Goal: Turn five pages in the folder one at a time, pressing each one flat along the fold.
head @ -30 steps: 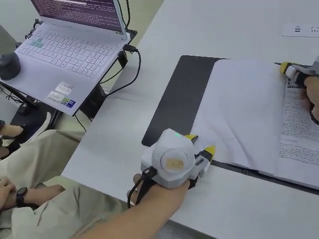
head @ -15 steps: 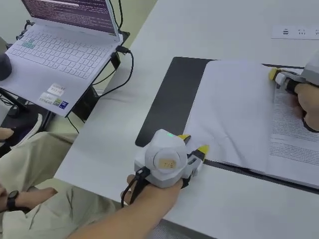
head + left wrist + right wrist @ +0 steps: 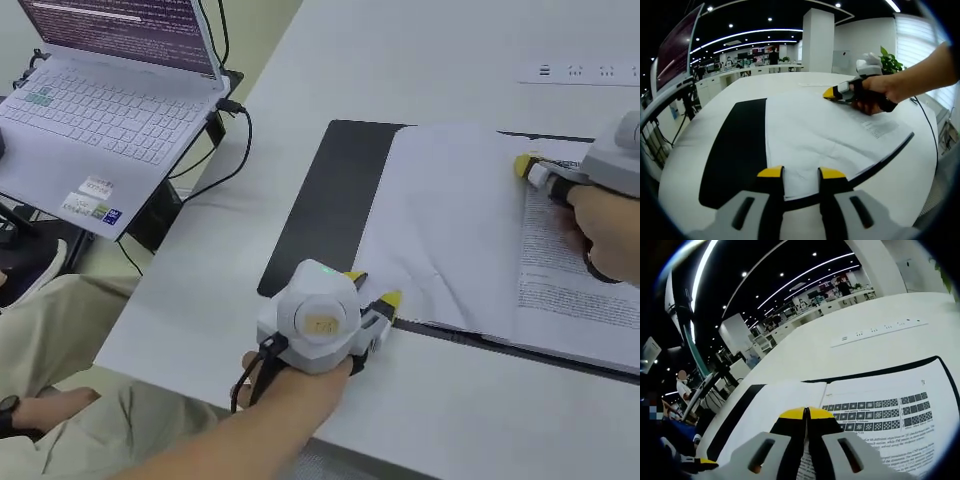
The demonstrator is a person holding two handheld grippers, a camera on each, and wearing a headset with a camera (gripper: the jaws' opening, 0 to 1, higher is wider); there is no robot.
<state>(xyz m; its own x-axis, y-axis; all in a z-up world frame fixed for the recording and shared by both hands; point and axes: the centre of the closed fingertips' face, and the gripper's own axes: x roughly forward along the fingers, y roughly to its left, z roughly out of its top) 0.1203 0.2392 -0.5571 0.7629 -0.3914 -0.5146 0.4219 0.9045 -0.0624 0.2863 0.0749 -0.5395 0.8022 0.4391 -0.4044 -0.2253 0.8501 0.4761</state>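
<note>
Head view, right gripper [image 3: 526,168] on folder [image 3: 330,200] fold

The smooth white tabletop [image 3: 470,50] carries an open black folder [image 3: 330,200] of white paper pages (cover flat on the surface) just ahead of the left gripper [image 3: 374,289], and a long white power strip [image 3: 580,72] well beyond the right gripper [image 3: 530,167].

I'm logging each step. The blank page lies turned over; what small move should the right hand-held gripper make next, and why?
Probably slide the right hand-held gripper along the fold toward the near edge, pressing down. Its shut tips rest near the fold's far end, and the turned page looks rumpled lower down.
</note>
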